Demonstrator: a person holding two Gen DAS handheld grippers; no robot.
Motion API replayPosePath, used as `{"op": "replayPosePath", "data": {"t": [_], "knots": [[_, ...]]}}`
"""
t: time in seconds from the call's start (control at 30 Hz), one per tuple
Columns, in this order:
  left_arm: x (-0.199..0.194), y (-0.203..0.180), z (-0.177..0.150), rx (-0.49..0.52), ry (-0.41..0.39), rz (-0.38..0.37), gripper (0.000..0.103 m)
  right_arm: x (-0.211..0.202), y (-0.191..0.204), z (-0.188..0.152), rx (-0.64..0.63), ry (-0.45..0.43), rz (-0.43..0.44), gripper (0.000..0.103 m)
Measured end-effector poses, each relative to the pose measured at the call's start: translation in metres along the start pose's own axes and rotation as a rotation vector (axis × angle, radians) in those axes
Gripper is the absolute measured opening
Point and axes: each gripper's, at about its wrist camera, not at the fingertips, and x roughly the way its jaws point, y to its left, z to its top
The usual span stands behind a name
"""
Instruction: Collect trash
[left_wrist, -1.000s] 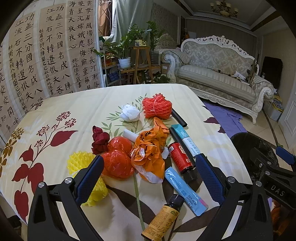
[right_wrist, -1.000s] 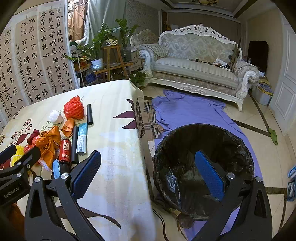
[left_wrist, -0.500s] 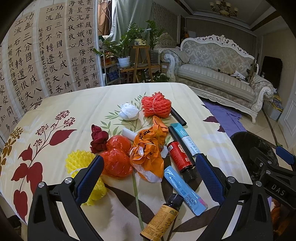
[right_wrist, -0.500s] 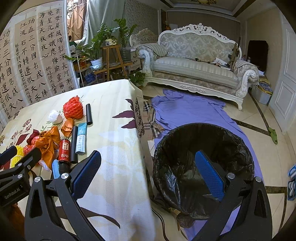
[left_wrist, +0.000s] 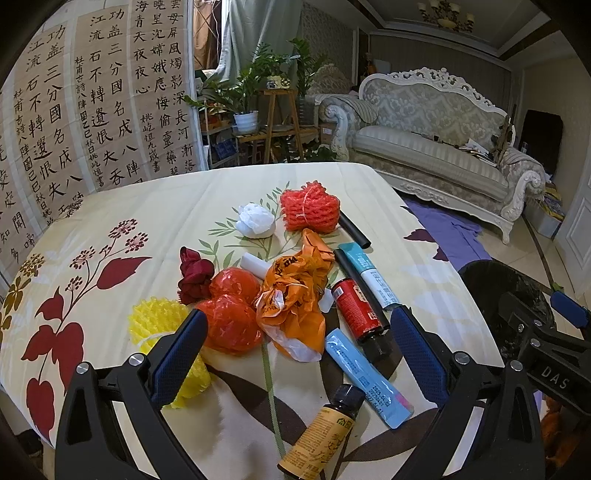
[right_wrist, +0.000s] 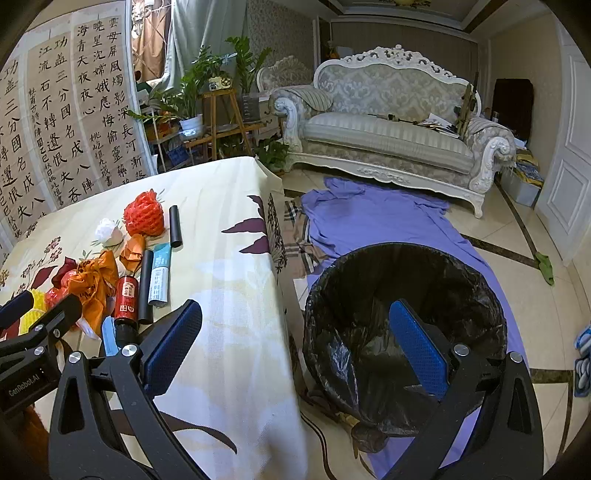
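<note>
Crumpled orange plastic bag (left_wrist: 295, 295) lies on the floral tablecloth (left_wrist: 147, 221), just ahead of the wide-open, empty left gripper (left_wrist: 295, 339); right gripper (right_wrist: 295, 339), likewise wide, hovers beside the black-lined bin (right_wrist: 406, 295).

Living room: sofa (right_wrist: 388, 136), houseplants (right_wrist: 192, 92)

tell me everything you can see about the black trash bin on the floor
The trash bin is round and open-topped, lined with a glossy, wrinkled black plastic bag folded over its rim. It stands upright on the floor beside the table's corner, partly on the purple cloth. No trash shows inside. The open right gripper hovers near its rim, touching nothing.
</note>
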Motion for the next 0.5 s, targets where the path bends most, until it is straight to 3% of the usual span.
{"op": "replayPosePath", "data": {"t": [0.37,0.5], "knots": [[-0.001,0.001,0.002,0.003,0.001,-0.007,0.096,-0.001,0.0,-0.004,-0.014,0.003,-0.008,0.099],[-0.005,0.011,0.002,0.004,-0.013,0.014,0.096,-0.002,0.005,-0.002,-0.021,0.004,0.002,0.091]]}}
